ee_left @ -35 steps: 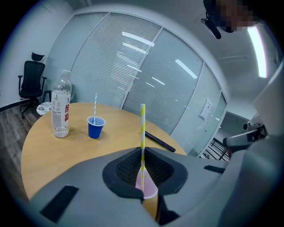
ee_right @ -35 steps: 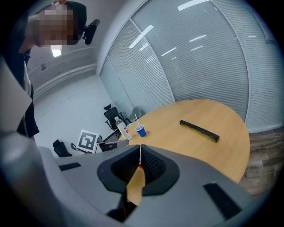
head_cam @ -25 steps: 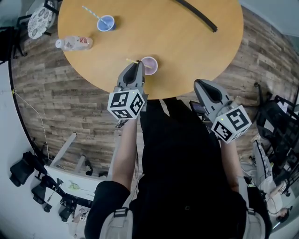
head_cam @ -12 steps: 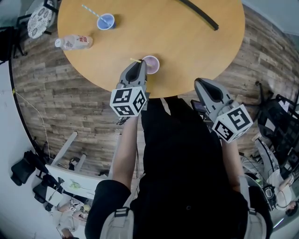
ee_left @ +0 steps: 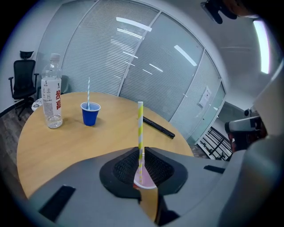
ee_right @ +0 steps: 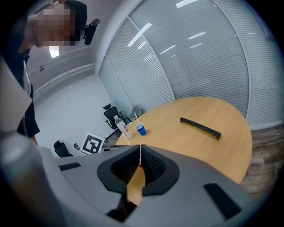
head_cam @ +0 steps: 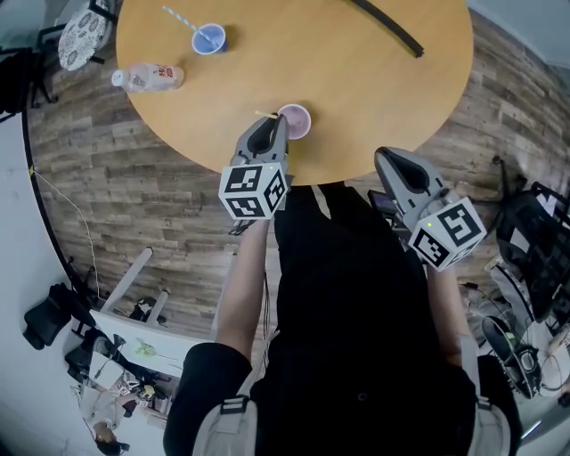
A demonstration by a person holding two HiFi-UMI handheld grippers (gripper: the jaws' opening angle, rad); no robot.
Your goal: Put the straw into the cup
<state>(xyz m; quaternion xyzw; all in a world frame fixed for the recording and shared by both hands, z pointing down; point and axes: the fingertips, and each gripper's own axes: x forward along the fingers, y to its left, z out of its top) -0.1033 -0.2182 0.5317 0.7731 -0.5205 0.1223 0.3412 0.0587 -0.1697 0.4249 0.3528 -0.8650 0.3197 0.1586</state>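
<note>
Slightly nearer the cup (head_cam: 296,120) than a second ago, the left claw (head_cam: 274,125) now overlaps the cup's left rim in the head view. The right claw (ee_right: 140,150) has kept its place, to the cup's right and nearer the person, off the worktop (head_cam: 356,98).

The left claw is closed on the straw (ee_left: 140,128), a yellow-and-white striped one, and holds it about upright. In the left gripper view, the straw's top stands well above the cup. Its lower end shows against the cup's pink inside, just behind the pads. Whether it touches the bottom cannot be told. The cup stands upright near the worktop's near edge.

The right claw's jaws are closed together with nothing between them.

Well beyond the cup and to its left stands a blue cup (head_cam: 209,39) with a second straw (head_cam: 178,18) leaning in it. A bottle (head_cam: 148,78) is left of the cup and nearer to it than the blue cup is. It lies on its side in the head view. A black bar (head_cam: 388,28) lies beyond the cup to its right.
</note>
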